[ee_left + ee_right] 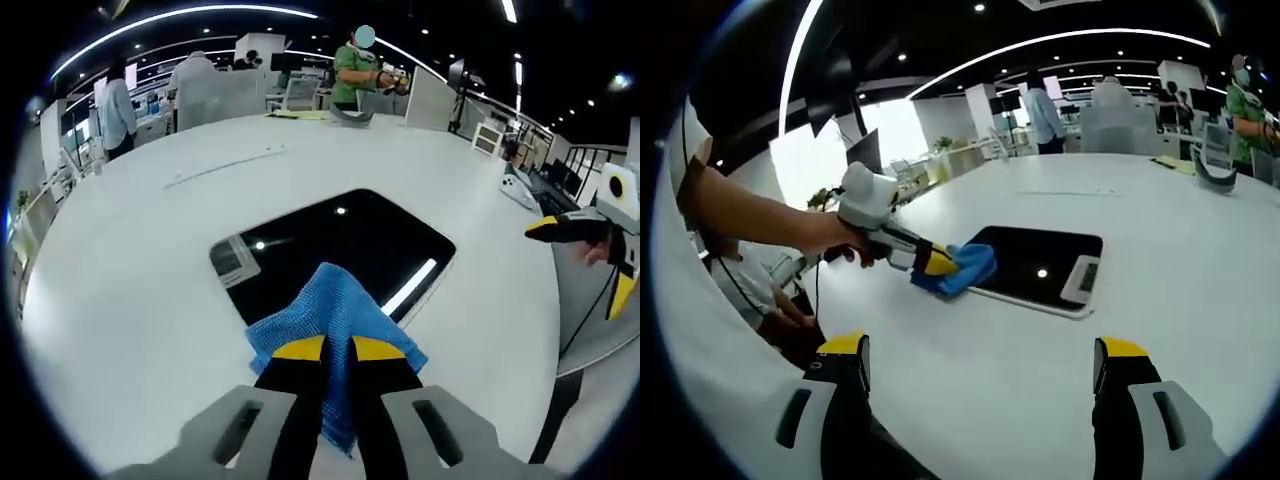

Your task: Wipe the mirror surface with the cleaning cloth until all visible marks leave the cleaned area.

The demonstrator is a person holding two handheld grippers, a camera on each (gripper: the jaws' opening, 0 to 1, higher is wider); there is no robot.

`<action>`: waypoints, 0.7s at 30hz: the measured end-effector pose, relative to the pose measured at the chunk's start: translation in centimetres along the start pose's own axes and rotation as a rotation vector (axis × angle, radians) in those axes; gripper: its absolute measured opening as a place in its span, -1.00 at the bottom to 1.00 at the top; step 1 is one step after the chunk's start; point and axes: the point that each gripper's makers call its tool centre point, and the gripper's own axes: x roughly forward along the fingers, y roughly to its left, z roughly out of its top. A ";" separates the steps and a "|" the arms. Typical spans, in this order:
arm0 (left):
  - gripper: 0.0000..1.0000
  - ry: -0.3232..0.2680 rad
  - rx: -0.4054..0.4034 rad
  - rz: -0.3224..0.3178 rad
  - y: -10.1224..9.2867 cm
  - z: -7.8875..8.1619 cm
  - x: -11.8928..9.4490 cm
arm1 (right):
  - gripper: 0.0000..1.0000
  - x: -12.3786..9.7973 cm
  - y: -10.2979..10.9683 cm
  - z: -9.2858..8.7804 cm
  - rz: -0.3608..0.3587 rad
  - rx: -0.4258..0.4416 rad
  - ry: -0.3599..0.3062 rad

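Observation:
A dark rectangular mirror [340, 250] lies flat on the white table [150, 300], reflecting ceiling lights. My left gripper [338, 348] is shut on a blue cleaning cloth [325, 310], which rests on the mirror's near edge. In the right gripper view the mirror [1040, 265] lies ahead, and the left gripper [940, 263] comes in from the left, held by a person's hand, with the cloth [965, 268] over the mirror's left end. My right gripper [980, 362] is open, jaws wide apart above bare table, well short of the mirror. It also shows at the right of the left gripper view [560, 228].
A small white tag [1081, 279] sits at the mirror's right end. The round table's edge [560, 340] curves close on the right. Several people stand at desks and chairs beyond the far side [355, 75].

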 end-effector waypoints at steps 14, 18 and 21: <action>-0.89 0.017 0.035 -0.003 0.1 0.0 -0.3 | 0.85 -0.4 0.3 0.2 0.001 -0.012 -0.008; -0.89 0.017 0.055 0.000 -0.1 0.0 -0.7 | 0.85 -0.4 0.7 -0.1 0.008 -0.011 -0.009; -0.89 0.013 0.060 0.004 -0.1 0.3 -1.4 | 0.85 -0.3 0.8 -0.2 0.013 -0.009 -0.009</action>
